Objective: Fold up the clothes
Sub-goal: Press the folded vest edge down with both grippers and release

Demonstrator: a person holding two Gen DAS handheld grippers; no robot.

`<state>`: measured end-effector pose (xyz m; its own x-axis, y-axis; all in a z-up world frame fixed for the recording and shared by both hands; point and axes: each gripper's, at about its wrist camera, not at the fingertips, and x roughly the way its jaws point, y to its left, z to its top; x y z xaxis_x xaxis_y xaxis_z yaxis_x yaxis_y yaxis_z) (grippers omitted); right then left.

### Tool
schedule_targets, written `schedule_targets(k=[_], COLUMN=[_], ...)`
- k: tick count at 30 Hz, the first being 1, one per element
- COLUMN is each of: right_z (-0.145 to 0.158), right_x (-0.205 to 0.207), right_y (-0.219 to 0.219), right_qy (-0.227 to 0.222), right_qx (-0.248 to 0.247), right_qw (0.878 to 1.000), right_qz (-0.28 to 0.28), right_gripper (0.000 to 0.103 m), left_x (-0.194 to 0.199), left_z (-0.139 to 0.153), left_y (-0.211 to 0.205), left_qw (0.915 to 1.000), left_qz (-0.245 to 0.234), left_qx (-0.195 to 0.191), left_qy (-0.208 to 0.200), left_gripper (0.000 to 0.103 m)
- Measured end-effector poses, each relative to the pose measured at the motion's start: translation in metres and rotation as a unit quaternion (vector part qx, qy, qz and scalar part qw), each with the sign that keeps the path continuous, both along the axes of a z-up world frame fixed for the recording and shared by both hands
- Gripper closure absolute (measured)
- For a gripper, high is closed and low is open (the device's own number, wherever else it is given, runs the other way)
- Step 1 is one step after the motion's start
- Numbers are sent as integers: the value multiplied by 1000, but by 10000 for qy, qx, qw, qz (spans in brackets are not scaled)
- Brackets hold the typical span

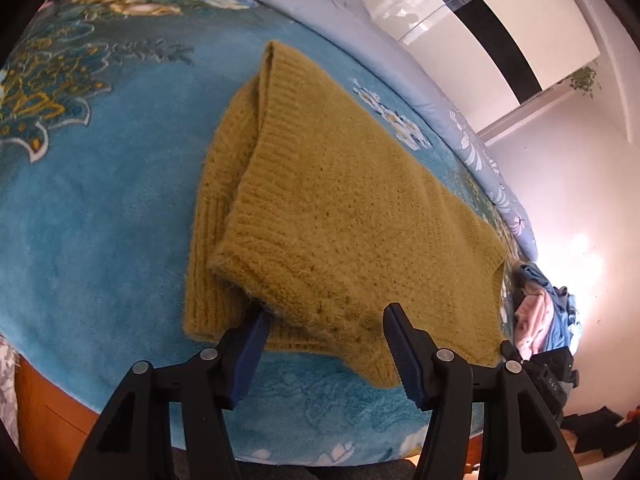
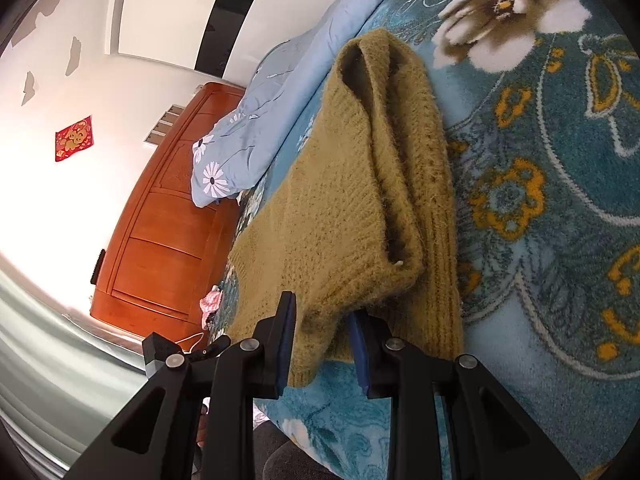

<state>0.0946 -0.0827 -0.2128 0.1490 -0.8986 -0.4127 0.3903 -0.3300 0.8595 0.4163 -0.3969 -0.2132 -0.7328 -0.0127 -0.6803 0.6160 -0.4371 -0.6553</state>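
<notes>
I am holding both grippers spread wide at the near edge of a mustard sweater (image 1: 320,216) lying partly folded on a teal blanket (image 1: 100,220); left gripper (image 1: 326,340) and right gripper (image 2: 324,336) are gripping nothing, straddling fabric, needing to clamp before another fold

We see a fuzzy, ribbed knit sweater (image 1: 344,216) on a plush fleece blanket (image 1: 100,220), beside a glossy wooden headboard (image 2: 160,240).
</notes>
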Motion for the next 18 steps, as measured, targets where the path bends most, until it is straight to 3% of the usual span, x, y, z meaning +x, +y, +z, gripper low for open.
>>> schedule_targets(k=[6, 10, 11, 13, 14, 15, 18], right_z=[-5, -6, -6, -5, -4, -3, -2], right_x=[-9, -9, -9, -10, -10, -10, -15], right_y=[1, 4, 4, 5, 5, 5, -2], right_qy=[-195, -212, -239, -256, -236, -216, -385], right_qx=[-3, 1, -4, 17, 37, 58, 80], right_qw=[9997, 9996, 9994, 9992, 9992, 9991, 9988], right_qz=[-139, -206, -237, -304, -334, -364, -296], right_gripper=[76, 76, 76, 78, 84, 89, 89], left_x=[10, 9, 9, 10, 11, 13, 10], left_z=[-10, -10, -9, -5, -4, -2, 0], left_y=[-23, -23, -23, -23, -25, -26, -36], left_qw=[9941, 9944, 9949, 9958, 9956, 9953, 9947], left_qz=[548, 594, 610, 661, 694, 728, 721], left_qx=[651, 533, 478, 359, 334, 324, 389], left_qy=[666, 687, 645, 529, 527, 550, 617], left_gripper=[40, 44, 46, 71, 76, 80, 81])
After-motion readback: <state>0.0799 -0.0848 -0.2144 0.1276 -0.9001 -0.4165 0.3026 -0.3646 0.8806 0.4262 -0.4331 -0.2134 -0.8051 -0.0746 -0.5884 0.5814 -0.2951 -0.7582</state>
